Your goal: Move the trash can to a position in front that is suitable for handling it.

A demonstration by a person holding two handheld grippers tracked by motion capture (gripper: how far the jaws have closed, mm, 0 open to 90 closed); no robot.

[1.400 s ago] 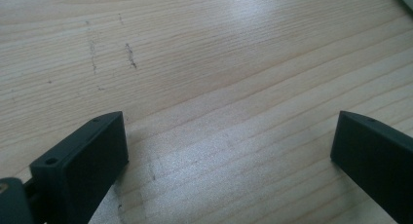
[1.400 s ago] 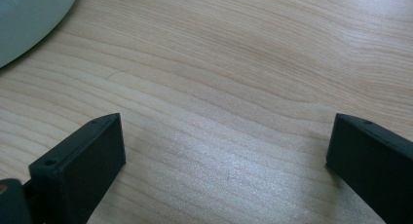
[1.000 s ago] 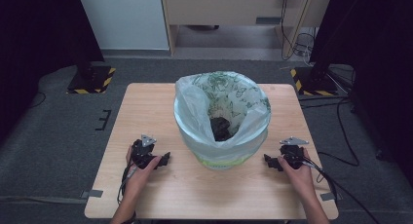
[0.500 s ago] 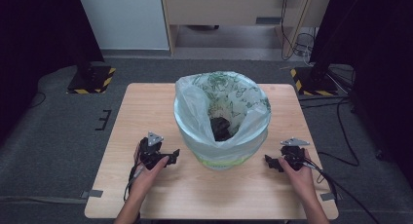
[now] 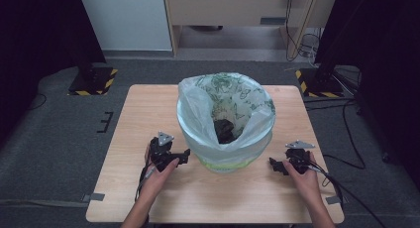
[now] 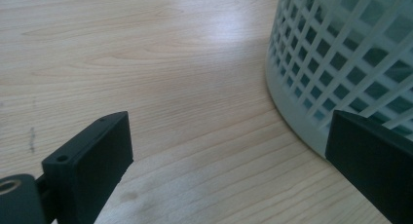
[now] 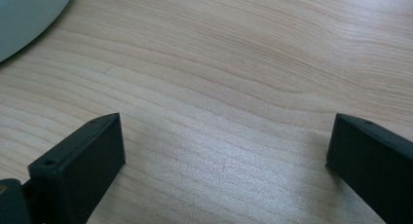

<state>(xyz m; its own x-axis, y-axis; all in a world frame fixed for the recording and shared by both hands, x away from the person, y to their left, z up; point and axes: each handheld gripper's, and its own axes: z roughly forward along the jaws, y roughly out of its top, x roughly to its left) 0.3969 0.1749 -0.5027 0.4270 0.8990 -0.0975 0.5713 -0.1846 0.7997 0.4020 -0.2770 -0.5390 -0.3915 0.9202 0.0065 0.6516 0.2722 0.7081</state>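
1. Fingers of my left gripper (image 6: 229, 170) are spread wide and grasp nothing; one finger (image 6: 90, 168) hangs low over bare wood, the other (image 6: 375, 165) sits just in front of the basket wall.
2. Fingers of my right gripper (image 7: 226, 170) are likewise released and empty, with wood grain between them and a sliver of the basket at the upper left corner of the right gripper view.
3. Lattice basket (image 6: 350, 53): pale green, upright near the middle of the surface (image 5: 148, 114), between my two grippers. Seen from above, the left gripper (image 5: 184, 156) is just beside its base; the right gripper (image 5: 275, 166) stands a little further off.
4. Bag liner (image 5: 225, 111): translucent with a green print, folded over the rim, mouth open, loose at the near side.
5. Dark item (image 5: 225, 129) lies inside at the bottom; I cannot tell what it is.
6. Judgement: the liner's rim looks to be the next target for both hands.
7. Risks: thin film may slip or tear under a shallow pinch; uneven pulling could tip the light basket or slide it across the wood; a finger could snag in the lattice instead of catching the film.
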